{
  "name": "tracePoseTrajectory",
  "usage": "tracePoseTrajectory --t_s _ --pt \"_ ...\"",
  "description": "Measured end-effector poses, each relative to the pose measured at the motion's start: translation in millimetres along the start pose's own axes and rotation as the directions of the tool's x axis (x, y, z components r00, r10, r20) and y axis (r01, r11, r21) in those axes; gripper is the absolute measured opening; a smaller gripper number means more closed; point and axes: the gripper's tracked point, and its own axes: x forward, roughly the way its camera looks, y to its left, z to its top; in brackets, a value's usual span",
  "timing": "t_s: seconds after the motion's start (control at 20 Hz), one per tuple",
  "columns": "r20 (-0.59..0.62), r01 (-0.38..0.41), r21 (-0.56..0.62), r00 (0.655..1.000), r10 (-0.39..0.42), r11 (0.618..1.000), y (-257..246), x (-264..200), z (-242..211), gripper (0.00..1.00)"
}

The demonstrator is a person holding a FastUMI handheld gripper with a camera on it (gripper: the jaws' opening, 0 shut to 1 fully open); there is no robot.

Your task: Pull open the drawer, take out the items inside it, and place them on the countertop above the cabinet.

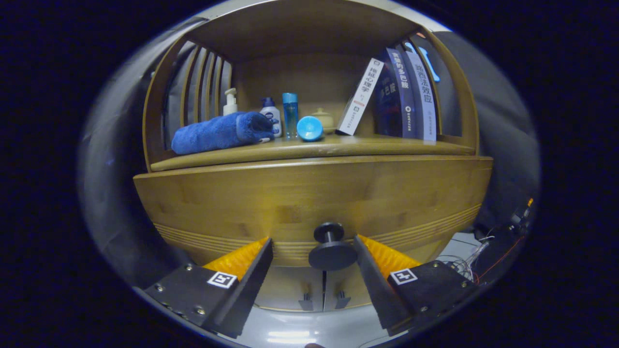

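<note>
The claw (314,251) is held square to the drawer (309,203), its two fingers apart with the knob (332,251) sitting in the gap between them. Neither finger touches the knob, so nothing is clamped. That placement makes sense: the knob has a broad round cap on a thin stem, and fingers either side of it are set to close in and pull straight back.

The drawer front looks flush with the cabinet, so it seems closed; whatever may lie inside is hidden from here.

Above it the worktop (387,145) already carries things. A rolled towel (220,131) lies at the left, with a pump bottle (230,101) behind it. Beside the towel stand a small bottle (271,115) and a tall blue one (290,115). A blue cup (310,128) lies on its side just beside them, with a small jar (323,119) behind it. At the right, books (401,96) lean against the side rail, which props them.

A shut drawer with goods up top fits two readings: a drawer about to be pulled, or one emptied and pushed home again. I can't tell which from here.
</note>
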Motion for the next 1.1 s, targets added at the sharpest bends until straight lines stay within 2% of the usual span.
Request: tracePoseTrajectory --t_s 0.1,0.2,0.4,0.75,0.95,1.1 --pt "-0.050 -0.007 -0.019 0.999 0.006 1.000 -3.0 13.8 0.7 0.99" --pt "-0.092 -0.018 0.014 0.996 0.019 1.000 -0.3 19.4 2.5 1.00" --pt "-0.058 -0.011 0.033 0.998 0.013 0.999 -5.5 5.4 16.5 1.00" --pt "-0.007 -0.030 -0.010 1.000 0.030 1.000 -2.5 -53.8 46.5 1.00" --pt "0.058 -0.045 0.005 0.997 0.044 0.999 8.6 -104.7 92.0 0.99" --pt "0.140 -0.039 -0.025 0.989 0.042 0.999 12.5 -150.0 138.3 0.99"
